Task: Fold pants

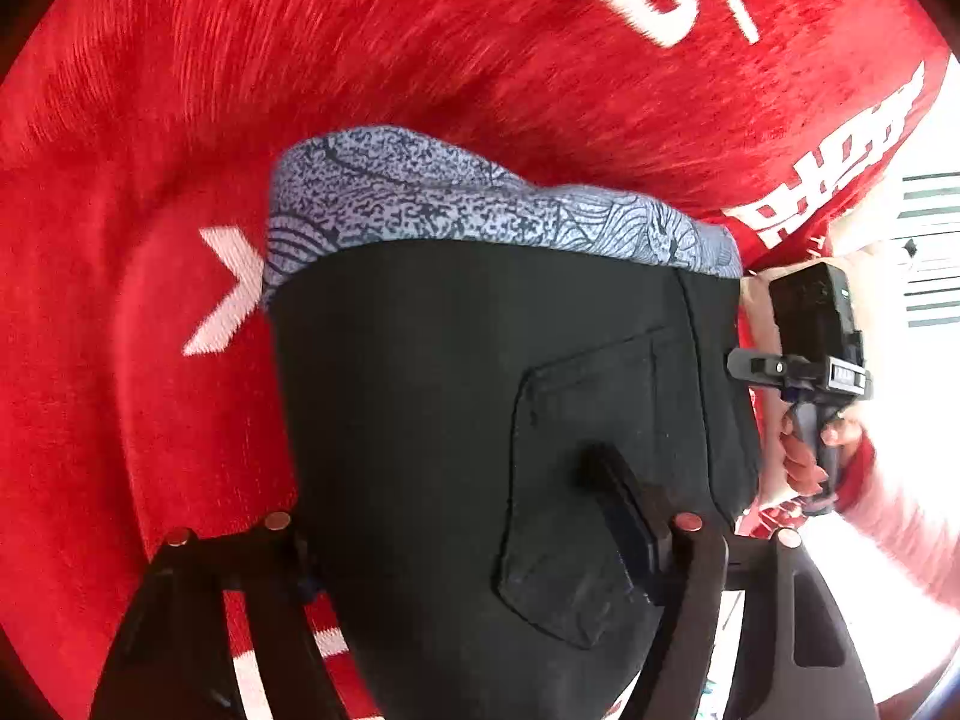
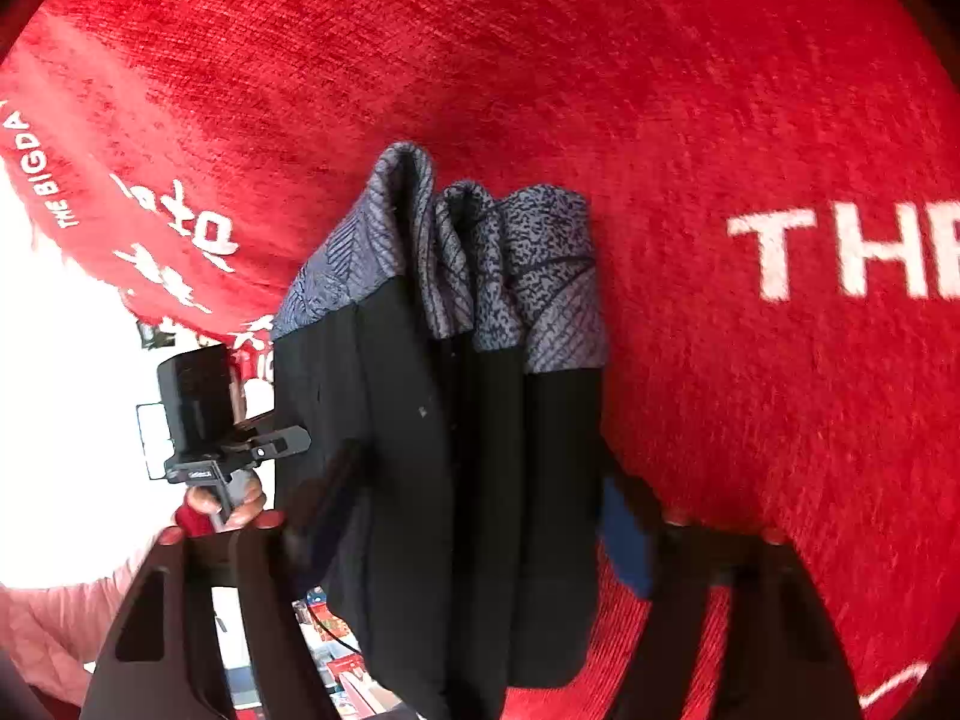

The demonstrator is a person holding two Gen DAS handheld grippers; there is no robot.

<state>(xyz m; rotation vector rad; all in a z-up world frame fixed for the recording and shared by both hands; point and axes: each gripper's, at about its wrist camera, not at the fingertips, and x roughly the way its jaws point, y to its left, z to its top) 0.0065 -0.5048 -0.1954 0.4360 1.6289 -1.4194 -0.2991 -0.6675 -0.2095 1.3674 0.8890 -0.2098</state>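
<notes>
- We are seeing a red blanket [image 1: 150, 180] with white lettering filling the background of both wrist views.
- We are observing the black pants [image 1: 456, 420], with a grey patterned band [image 1: 420, 192] along their far edge, hanging bunched over that blanket and running between the jaws of both tools; a back pocket [image 1: 594, 480] is facing the left wrist camera.
- In the right wrist view the pants [image 2: 456, 450] are appearing gathered into several vertical folds, the patterned band [image 2: 540, 276] crumpling at the far end.
- We are finding the left gripper [image 1: 456, 546] clenching the pants: its right finger [image 1: 624, 516] is pressing onto the pocket area, while the other finger is lying behind the cloth.
- We are finding the right gripper [image 2: 474, 498] likewise grasping the pants, with cloth filling the gap between its fingers.
- We are noting, in each view, the opposite tool being gripped by a hand [image 1: 804, 456] beside the garment's edge, with a light pink sleeve [image 1: 912, 528] trailing from it.
</notes>
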